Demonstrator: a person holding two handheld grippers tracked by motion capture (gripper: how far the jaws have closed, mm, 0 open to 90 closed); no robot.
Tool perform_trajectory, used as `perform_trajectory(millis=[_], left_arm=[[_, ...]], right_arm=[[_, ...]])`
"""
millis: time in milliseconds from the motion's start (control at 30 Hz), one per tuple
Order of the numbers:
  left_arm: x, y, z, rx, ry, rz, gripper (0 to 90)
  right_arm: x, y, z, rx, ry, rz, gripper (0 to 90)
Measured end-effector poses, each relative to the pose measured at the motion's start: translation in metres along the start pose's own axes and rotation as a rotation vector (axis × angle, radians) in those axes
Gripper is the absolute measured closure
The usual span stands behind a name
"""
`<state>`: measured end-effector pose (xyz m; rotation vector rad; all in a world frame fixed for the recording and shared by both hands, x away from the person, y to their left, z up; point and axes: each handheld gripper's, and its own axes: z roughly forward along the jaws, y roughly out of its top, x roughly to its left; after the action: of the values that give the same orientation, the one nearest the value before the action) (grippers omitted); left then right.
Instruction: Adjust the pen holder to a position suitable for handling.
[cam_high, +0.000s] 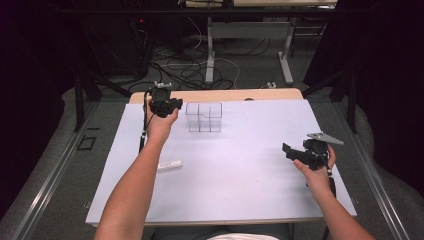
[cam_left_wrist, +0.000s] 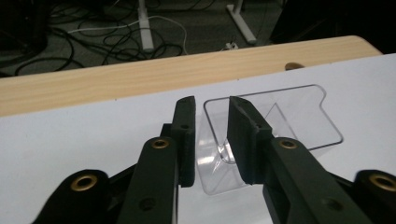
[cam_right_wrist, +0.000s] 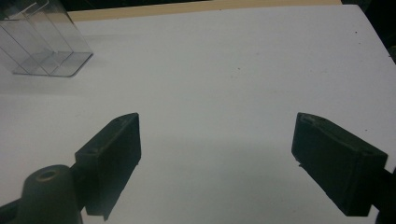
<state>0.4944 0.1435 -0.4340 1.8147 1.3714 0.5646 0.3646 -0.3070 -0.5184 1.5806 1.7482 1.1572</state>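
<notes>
A clear plastic container (cam_high: 204, 117) with inner dividers stands at the back of the white table top (cam_high: 240, 165). My left gripper (cam_high: 172, 104) hovers just left of it, its jaws only a narrow gap apart. In the left gripper view the container (cam_left_wrist: 289, 116) lies past and below the left gripper (cam_left_wrist: 211, 105), one clear wall showing in the gap, touching neither jaw. My right gripper (cam_high: 290, 150) is held over the table's right side. In the right gripper view the right gripper (cam_right_wrist: 218, 123) stands wide open above bare white surface, with the container (cam_right_wrist: 46, 46) far off at upper left.
A small white flat strip (cam_high: 170, 164) lies on the table beside the left forearm. A bare wooden edge (cam_left_wrist: 140, 79) runs along the table's far side. Cables (cam_high: 190, 70) and table legs cover the floor beyond it.
</notes>
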Motion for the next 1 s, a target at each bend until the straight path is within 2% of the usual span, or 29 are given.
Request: perform_trajectory(millis=[67,267,500,633,800,1000], left_arm=[[0.000,-0.002,0.005,0.018,0.005,-0.004,78.2],[0.002,-0.009,0.020,0.058,0.001,-0.053,87.4],[0.006,-0.018,0.033,0.073,-0.001,-0.100,89.9],[0.006,-0.018,0.037,0.095,-0.014,-0.100,89.9],[0.004,-0.019,0.043,0.097,-0.006,-0.105,89.9],[0.003,-0.020,0.049,0.111,-0.018,-0.104,89.9]], right_arm=[[0.000,-0.001,0.001,0.003,0.004,0.005,15.0],[0.000,-0.002,0.003,0.013,0.006,0.006,15.0],[0.000,-0.003,0.004,0.020,0.007,0.011,15.0],[0.000,-0.003,0.004,0.025,0.010,0.019,15.0],[-0.001,-0.004,0.005,0.025,0.011,0.013,15.0],[-0.001,-0.004,0.005,0.028,0.011,0.018,15.0]])
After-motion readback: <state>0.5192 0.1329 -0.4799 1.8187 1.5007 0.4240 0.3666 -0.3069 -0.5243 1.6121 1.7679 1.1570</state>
